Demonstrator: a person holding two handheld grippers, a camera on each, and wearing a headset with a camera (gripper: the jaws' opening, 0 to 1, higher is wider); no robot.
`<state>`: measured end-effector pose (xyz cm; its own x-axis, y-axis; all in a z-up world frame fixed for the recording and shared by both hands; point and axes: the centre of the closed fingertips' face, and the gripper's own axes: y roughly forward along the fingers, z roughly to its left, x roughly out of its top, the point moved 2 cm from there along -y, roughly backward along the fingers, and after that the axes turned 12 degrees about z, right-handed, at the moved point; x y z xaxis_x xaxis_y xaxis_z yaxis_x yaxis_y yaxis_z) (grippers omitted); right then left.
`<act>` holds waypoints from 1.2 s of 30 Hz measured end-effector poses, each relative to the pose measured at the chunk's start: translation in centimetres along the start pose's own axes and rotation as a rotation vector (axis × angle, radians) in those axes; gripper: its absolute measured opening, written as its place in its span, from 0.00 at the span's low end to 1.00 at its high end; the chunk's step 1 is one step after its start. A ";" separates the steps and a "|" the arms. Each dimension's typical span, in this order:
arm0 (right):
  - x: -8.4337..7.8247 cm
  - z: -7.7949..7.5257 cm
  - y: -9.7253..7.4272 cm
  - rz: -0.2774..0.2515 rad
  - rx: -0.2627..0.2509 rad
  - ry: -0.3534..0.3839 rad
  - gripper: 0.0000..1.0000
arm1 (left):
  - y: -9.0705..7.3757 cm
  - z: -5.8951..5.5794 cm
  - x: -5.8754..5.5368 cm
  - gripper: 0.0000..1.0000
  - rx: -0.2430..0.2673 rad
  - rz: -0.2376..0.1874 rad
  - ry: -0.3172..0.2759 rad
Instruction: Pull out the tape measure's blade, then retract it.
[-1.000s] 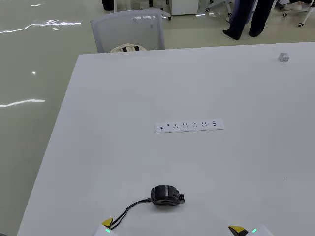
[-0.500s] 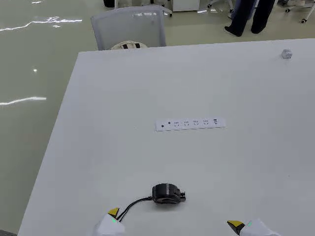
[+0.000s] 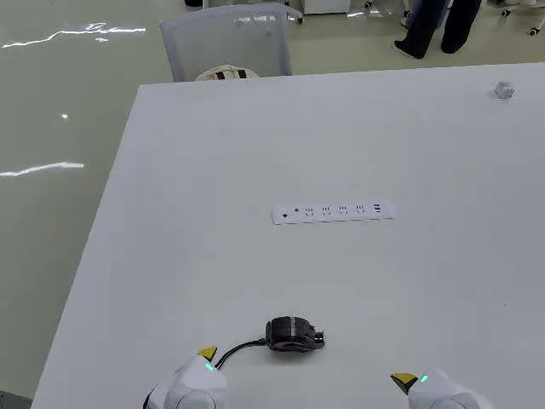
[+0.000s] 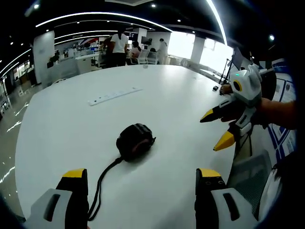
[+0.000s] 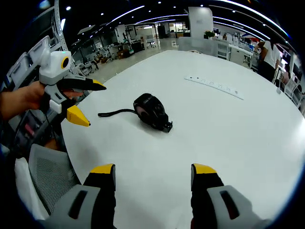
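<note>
Nearest, at the front edge of the white desk [image 3: 213, 213]: left claw [image 3: 207, 353], yellow-tipped, low in the head view. Jaws spread wide in the left gripper view [image 4: 142, 174], aimed across the desk. To the right along that same edge, well apart: right claw [image 3: 404, 380], also yellow-tipped. Jaws likewise parted wide in the right gripper view [image 5: 153, 169]. Seen from the left gripper view, right claw [image 4: 215, 129] held off the desk in a hand, tips apart. Seen from the right gripper view, left claw [image 5: 88, 102] the same, gripped in a hand above the desk corner.

Just beyond and between the two claws, touching neither: black tape measure [image 3: 292, 334], lying on the desk. Dark and rounded in the left gripper view [image 4: 135, 141], blade end pointing away from the left claw. Blade drawn inside the case, with the small hook at its mouth in the right gripper view [image 5: 151, 111]. Trailing from the case toward the left claw: thin black wrist strap [image 3: 238, 349], curved on the desk.

Farther on, mid-desk: white power strip [image 3: 334, 211], flat, lengthwise across. Near the far right: small pale object [image 3: 503, 89], too small to tell. Past the far edge: grey chair [image 3: 226, 43], then a person's dark legs [image 3: 430, 25] on the glossy floor.
</note>
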<state>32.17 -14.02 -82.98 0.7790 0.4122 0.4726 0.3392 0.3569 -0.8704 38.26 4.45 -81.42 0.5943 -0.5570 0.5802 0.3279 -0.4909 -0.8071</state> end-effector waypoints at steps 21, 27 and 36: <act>1.0 -1.7 1.7 0.043 0.010 -0.083 0.65 | 2.4 0.9 1.6 0.88 -0.041 0.031 0.053; 1.2 -2.1 2.2 0.054 0.010 -0.111 0.63 | 2.9 0.6 2.0 0.88 -0.062 0.041 0.101; 1.9 -2.6 2.9 0.067 0.012 -0.174 0.62 | 3.6 0.5 2.9 0.87 -0.088 0.047 0.180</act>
<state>35.98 -14.38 -84.93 0.6963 0.5738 0.4311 0.2822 0.3334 -0.8996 41.51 1.44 -82.67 0.4636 -0.6878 0.5586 0.2325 -0.5139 -0.8257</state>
